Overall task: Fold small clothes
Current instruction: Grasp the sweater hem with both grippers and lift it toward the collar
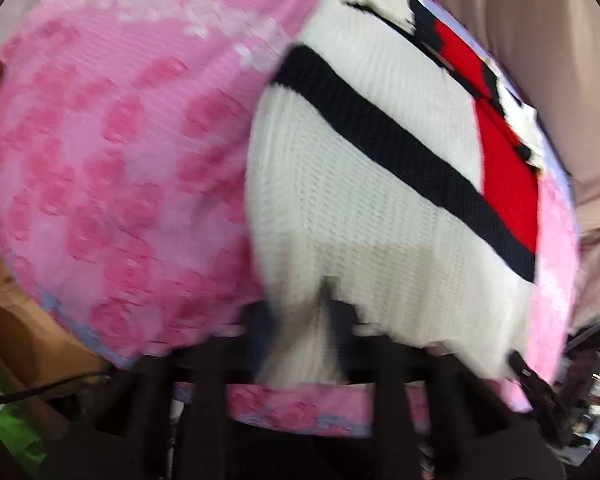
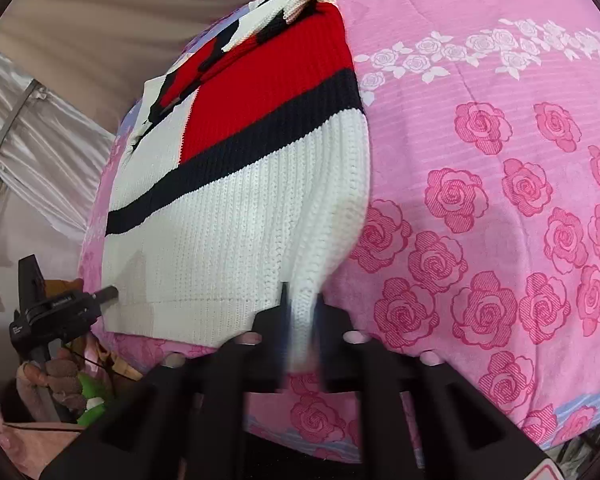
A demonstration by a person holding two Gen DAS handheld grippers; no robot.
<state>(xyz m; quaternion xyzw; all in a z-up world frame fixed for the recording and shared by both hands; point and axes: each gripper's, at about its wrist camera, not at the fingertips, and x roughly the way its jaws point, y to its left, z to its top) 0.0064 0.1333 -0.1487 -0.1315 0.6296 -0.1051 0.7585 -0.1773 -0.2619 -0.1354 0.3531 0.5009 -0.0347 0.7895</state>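
Sweater [image 2: 236, 216] lay flat on pink bedspread [image 2: 500, 200]; left gripper [image 1: 326, 308] and right gripper [image 2: 302, 312] each clamped its near hem. Lift both evenly, keep hem taut w/o skew.

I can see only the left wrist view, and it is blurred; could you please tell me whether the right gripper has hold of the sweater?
Observer: Yes, the right gripper is shut on a fold of the sweater at its white hem.
Operator: Thank you. Where does my left gripper sit on that hem?
Observer: The left gripper is at the hem's opposite corner.
Operator: Does the sweater lie flat?
Observer: Mostly, on the pink bedspread; the edge above the right fingers rises in a ridge.
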